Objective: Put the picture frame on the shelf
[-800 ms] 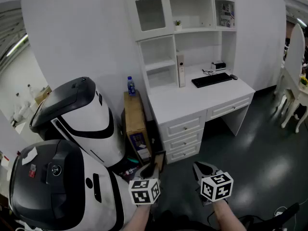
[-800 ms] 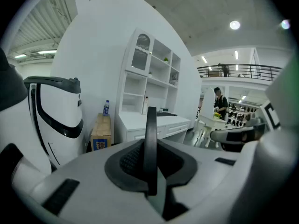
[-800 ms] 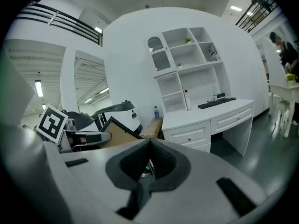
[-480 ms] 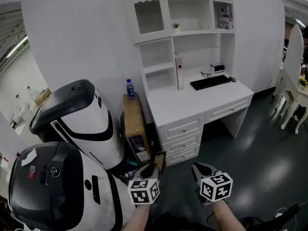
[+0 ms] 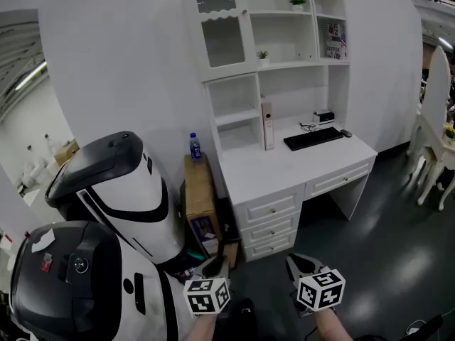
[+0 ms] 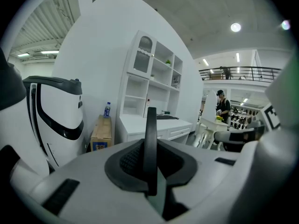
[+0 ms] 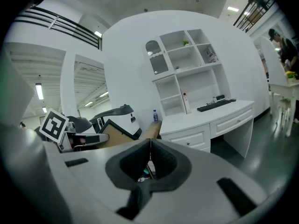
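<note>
While the left claw [image 5: 215, 266] nips the picture frame [image 6: 150, 139] edge-on, it may swivel loose; the shelf [image 5: 288, 65] is far. Right claw [image 7: 150, 155] closed, empty.

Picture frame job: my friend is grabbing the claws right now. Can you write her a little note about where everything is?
Left claw: shut on the picture frame, which shows edge-on between its jaws.
Right claw: shut, nothing in it.
Shelf unit: ahead across the floor, above the white desk.
Done: the frame is in the grip.
Left: walk up to the shelf unit, stand the frame on a shelf, let go.
</note>
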